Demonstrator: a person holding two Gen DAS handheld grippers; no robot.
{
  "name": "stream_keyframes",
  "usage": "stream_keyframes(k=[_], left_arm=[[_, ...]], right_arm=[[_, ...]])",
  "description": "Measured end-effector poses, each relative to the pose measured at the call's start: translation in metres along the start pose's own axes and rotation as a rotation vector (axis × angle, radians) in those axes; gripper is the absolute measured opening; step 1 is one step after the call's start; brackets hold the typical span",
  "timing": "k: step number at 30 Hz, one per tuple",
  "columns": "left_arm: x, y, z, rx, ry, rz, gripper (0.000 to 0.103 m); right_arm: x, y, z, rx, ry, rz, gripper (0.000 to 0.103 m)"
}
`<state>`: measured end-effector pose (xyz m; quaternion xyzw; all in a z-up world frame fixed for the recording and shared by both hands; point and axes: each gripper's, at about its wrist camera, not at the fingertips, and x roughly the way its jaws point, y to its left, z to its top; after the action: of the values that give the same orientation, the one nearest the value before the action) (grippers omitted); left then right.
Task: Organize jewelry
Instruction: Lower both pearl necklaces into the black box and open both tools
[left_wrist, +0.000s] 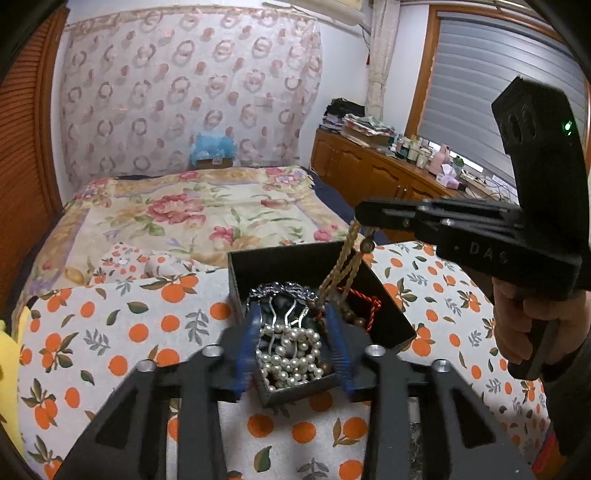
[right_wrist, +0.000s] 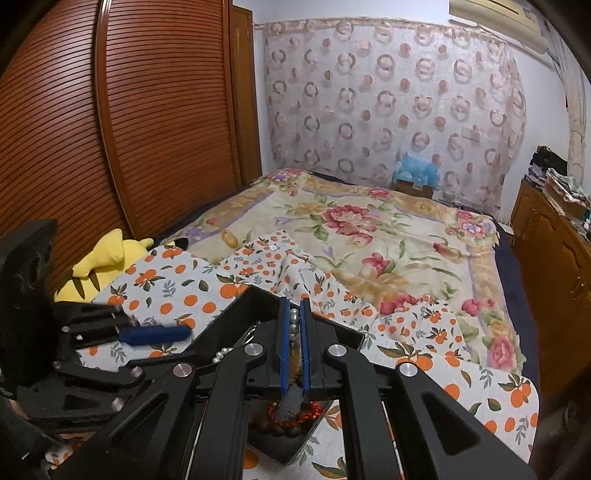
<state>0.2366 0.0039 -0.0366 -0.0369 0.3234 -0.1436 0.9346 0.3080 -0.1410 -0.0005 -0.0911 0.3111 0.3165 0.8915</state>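
Note:
A black box (left_wrist: 295, 266) sits on the orange-print cloth (left_wrist: 110, 332). Inside it lie a white pearl necklace (left_wrist: 291, 350), a silver hair comb (left_wrist: 284, 295) and a red cord (left_wrist: 365, 302). My left gripper (left_wrist: 293, 332) is open, its blue fingers low in the box on either side of the pearls without pressing them. My right gripper (left_wrist: 360, 216) hovers above the box's right side, shut on a tan cord necklace with brown beads (left_wrist: 343, 258) that hangs down into the box. In the right wrist view its blue pads (right_wrist: 284, 332) pinch the cord (right_wrist: 295, 350).
A bed with a floral blanket (left_wrist: 192, 210) stretches beyond the cloth. A yellow plush toy (right_wrist: 107, 254) lies at the left by a slatted wooden wardrobe (right_wrist: 129, 110). A cluttered wooden cabinet (left_wrist: 369, 166) stands to the right under the window.

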Motion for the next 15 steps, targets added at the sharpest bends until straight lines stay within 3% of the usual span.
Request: stream_keyframes(k=[6,11,15], left_arm=[[-0.001,0.0,0.001,0.002,-0.004,0.019,0.042],[-0.006,-0.005,0.004,0.021,-0.023,0.046,0.059],[-0.012,-0.013,0.008,0.042,-0.034,0.051,0.072]], right_arm=[[-0.012,-0.007,-0.01,0.026,-0.005,-0.021,0.007],[-0.038,-0.007,-0.028,0.04,-0.027,-0.036,0.008],[-0.057,-0.004,-0.053,0.042,-0.024,-0.052,0.017]])
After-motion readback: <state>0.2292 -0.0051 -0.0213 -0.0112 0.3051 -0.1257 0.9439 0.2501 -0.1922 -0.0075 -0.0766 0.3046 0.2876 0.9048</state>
